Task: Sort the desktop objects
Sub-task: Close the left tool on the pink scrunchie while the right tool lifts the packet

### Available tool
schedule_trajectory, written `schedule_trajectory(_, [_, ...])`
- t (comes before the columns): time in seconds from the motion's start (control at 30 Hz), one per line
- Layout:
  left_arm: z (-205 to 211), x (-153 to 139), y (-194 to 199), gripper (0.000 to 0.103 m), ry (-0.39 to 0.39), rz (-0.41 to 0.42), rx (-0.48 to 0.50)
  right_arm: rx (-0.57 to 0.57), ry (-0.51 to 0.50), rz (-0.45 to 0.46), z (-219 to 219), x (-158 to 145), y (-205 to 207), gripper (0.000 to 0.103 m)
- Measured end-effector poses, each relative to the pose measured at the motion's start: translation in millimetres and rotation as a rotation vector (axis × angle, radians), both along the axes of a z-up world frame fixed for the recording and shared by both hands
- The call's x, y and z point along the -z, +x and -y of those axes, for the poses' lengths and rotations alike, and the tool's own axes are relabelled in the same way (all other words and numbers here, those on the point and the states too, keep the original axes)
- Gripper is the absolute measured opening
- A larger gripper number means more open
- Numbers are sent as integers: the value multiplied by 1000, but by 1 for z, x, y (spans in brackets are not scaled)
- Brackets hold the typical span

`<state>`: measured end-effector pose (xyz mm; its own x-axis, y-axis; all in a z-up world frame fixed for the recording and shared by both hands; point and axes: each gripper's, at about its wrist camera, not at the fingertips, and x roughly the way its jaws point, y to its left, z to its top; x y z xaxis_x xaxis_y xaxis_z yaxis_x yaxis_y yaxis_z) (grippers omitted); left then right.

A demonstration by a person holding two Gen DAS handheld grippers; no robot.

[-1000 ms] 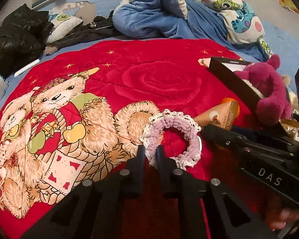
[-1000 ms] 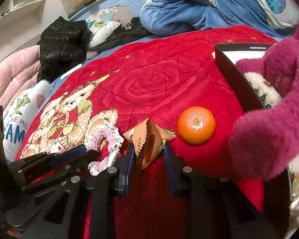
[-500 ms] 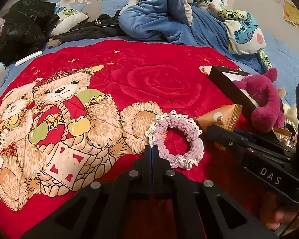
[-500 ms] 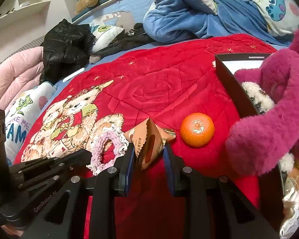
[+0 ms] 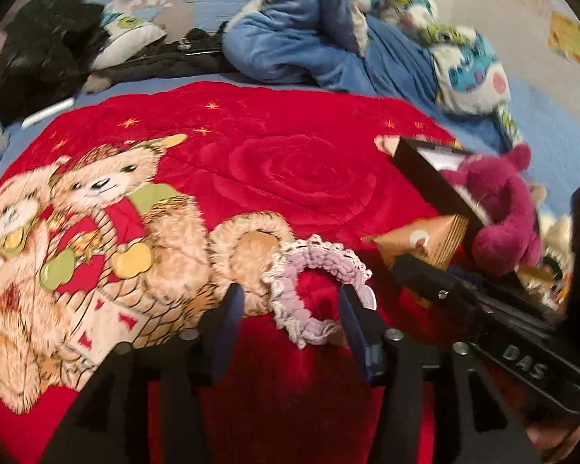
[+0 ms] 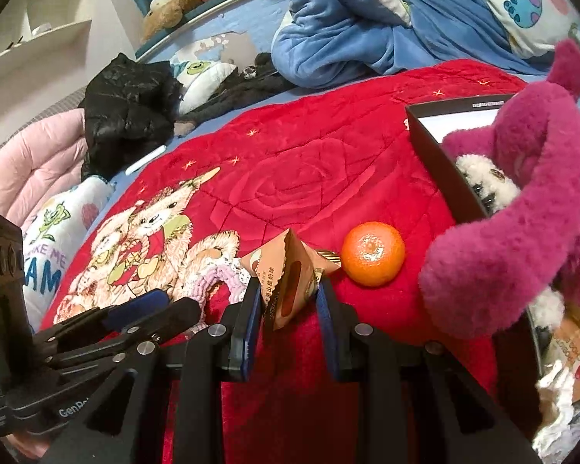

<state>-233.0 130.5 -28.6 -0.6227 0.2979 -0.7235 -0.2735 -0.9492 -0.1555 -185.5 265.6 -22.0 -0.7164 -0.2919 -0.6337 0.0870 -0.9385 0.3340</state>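
A lilac crocheted scrunchie [image 5: 315,282] with white lace lies on the red bear blanket [image 5: 282,162]. My left gripper [image 5: 290,301] is open, its jaws on either side of the scrunchie's near part. My right gripper [image 6: 286,294] stands around a tan triangular snack packet [image 6: 290,270], jaws close to its sides; contact is unclear. The packet also shows in the left wrist view [image 5: 425,239]. An orange mandarin [image 6: 373,253] lies just right of the packet. The scrunchie shows in the right wrist view [image 6: 216,278], with the left gripper [image 6: 162,309] beside it.
A black box [image 6: 440,147] at the right holds a magenta plush bear [image 6: 522,193], a white plush and snack wrappers [image 6: 572,371]. Blue bedding [image 6: 348,34], a black jacket [image 6: 131,104] and a pink quilt [image 6: 31,162] lie beyond the blanket.
My left gripper was shut half a second ago and has opened wide around the scrunchie. My right gripper has stayed around the packet, with little change.
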Motion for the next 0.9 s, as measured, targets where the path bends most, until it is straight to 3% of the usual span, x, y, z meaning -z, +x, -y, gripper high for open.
schedule_trajectory(0.07, [-5,11,-8,55,-62,47,-29,5,-3,0,-1,-1,0,27])
schedule_trajectory(0.13, [-6,11,-10,54,-75,37,-36,6,-8,3,-2,0,-1,27])
schedule_trajectory(0.23, [-11,11,-7,15,-122,14,-55,5,-6,4,-1,1,-2,27])
schedule_trajectory(0.5, [6,4,-2,11,-59,-4,-76,5,-5,2,2,0,-1,27])
schedule_trajectory(0.7, [9,-12,13,10,-72,-102,-112,-4,-2,-13,2,-2,1,27])
schedule_trajectory(0.9, [13,-17,17,10,-67,-130,-135,-33,29,-54,12,-10,8,27])
